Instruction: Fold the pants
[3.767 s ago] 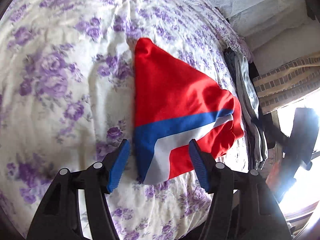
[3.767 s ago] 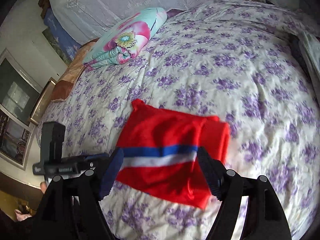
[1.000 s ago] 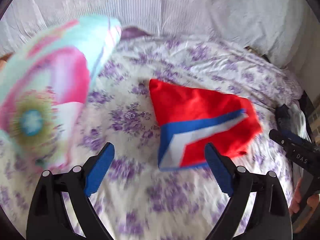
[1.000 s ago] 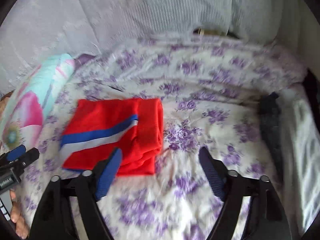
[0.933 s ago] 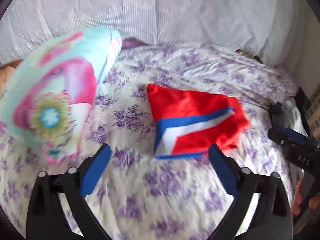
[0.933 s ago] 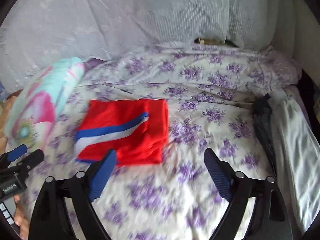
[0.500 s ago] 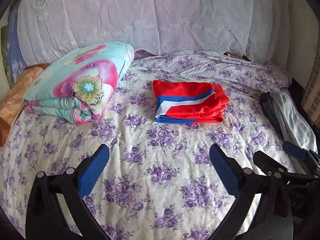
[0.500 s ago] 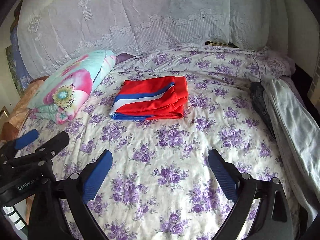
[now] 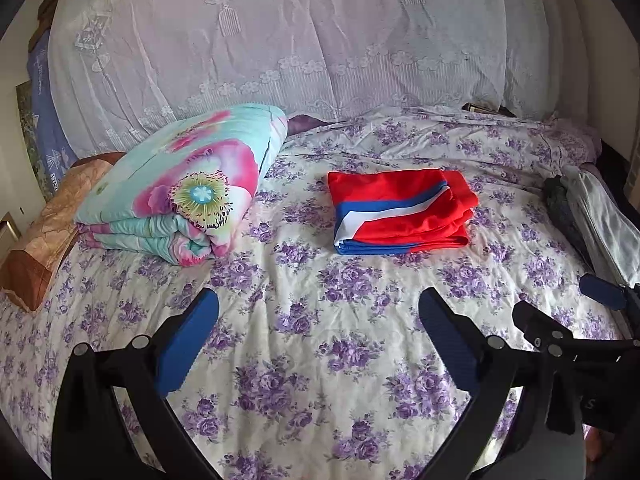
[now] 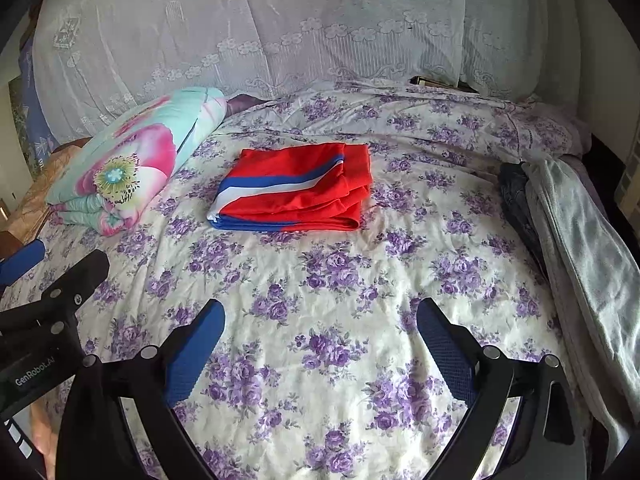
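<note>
The red pants (image 9: 400, 210) with a blue and white stripe lie folded in a flat stack on the floral bedspread (image 9: 320, 320), near the middle of the bed. They also show in the right wrist view (image 10: 296, 188). My left gripper (image 9: 318, 316) is open and empty, held well back from the pants above the bed's near part. My right gripper (image 10: 320, 320) is open and empty too, equally far back. The right gripper's tip shows at the right edge of the left wrist view (image 9: 600, 296).
A folded floral quilt (image 9: 180, 184) lies left of the pants, with a brown pillow (image 9: 44, 232) beyond it. Grey and dark clothes (image 10: 568, 232) lie along the bed's right edge. A lace curtain (image 9: 300, 32) hangs behind the bed.
Both grippers have pulled far back from the folded pants and opened wider. The pants now lie still on the bed, released.
</note>
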